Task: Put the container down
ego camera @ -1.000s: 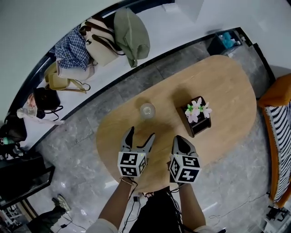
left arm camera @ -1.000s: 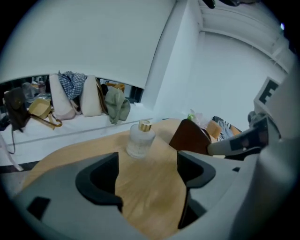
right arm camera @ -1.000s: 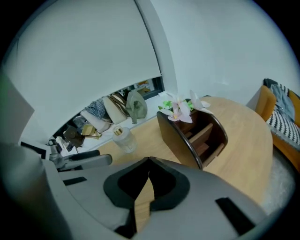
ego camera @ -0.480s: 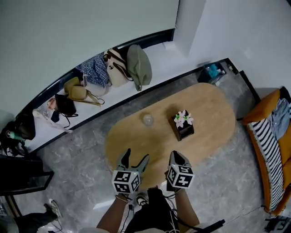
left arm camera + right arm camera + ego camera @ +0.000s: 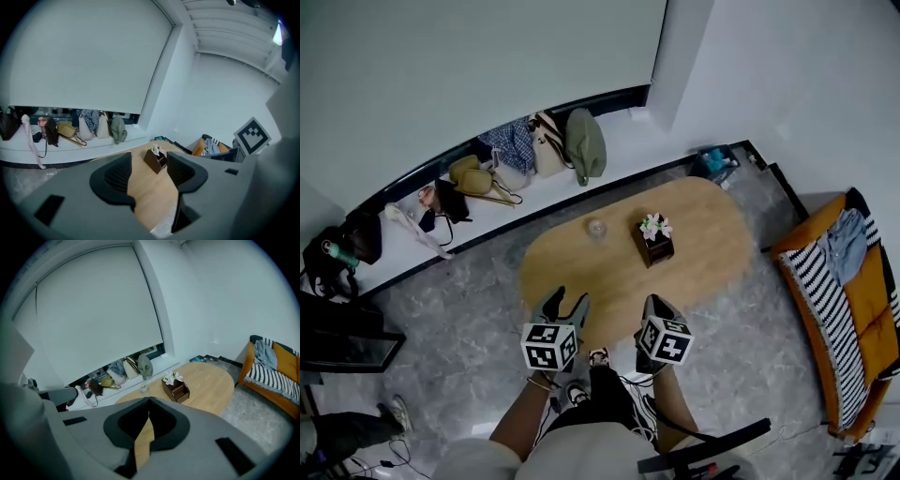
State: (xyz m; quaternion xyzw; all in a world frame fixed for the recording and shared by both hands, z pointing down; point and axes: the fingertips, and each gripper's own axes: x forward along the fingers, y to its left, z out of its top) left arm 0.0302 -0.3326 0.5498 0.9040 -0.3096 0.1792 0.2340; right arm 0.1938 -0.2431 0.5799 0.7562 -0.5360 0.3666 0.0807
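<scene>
The container (image 5: 596,227), a small clear glass, stands on the oval wooden table (image 5: 703,244) far below; it is also in the right gripper view (image 5: 143,388). Neither gripper holds it. My left gripper (image 5: 565,302) hangs off the table's near edge, open with nothing between its fingers; its jaws have just been closing. In the left gripper view my left gripper (image 5: 149,164) frames the table (image 5: 150,187), and the glass is hidden there. My right gripper (image 5: 657,304) is beside it, its tips meeting, shut on nothing, as the right gripper view confirms for my right gripper (image 5: 149,400).
A brown box with flowers (image 5: 654,242) stands on the table right of the glass. An orange sofa (image 5: 839,300) with a striped throw is at the right. Bags and clothes (image 5: 534,150) lie along the window ledge. Cables trail on the grey floor by the person's feet.
Both grippers have pulled up and back from the table, which now looks much smaller and farther. The left jaws stand narrower than before. The glass has stayed where it was.
</scene>
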